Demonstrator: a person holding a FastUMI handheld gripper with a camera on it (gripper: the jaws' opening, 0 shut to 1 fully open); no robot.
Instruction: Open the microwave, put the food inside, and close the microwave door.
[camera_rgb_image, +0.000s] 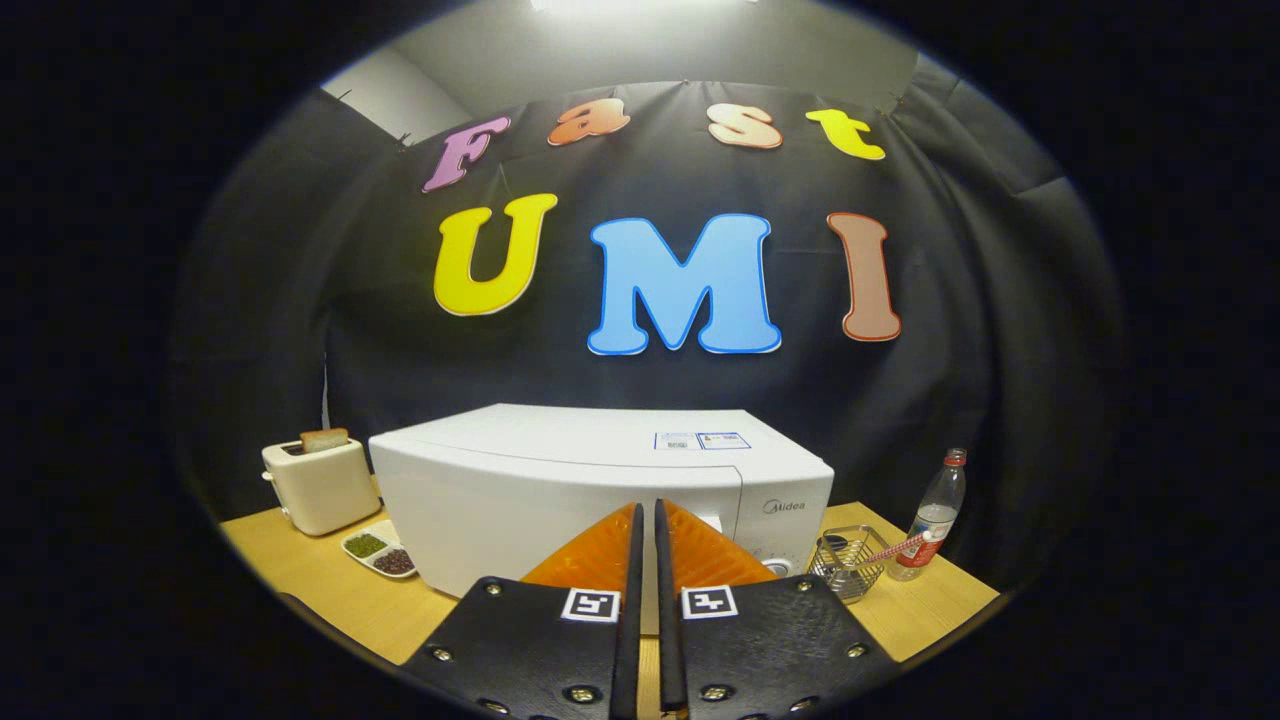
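Note:
A white microwave (560, 480) stands on the wooden table (330, 590) with its door closed; the control panel is at its right end. My gripper (646, 520) is in front of the microwave door, its two orange fingers (600, 550) pressed together with only a thin slit between them and nothing held. The tips point at the door's right part, near the panel. How far the tips are from the door I cannot judge. A white dish (382, 552) with two portions of food, one green and one dark, lies on the table left of the microwave.
A cream toaster (318, 485) with a slice of bread in it stands at the back left. Right of the microwave sit a small wire basket (848, 562) and a clear plastic bottle (935, 515) with a red cap.

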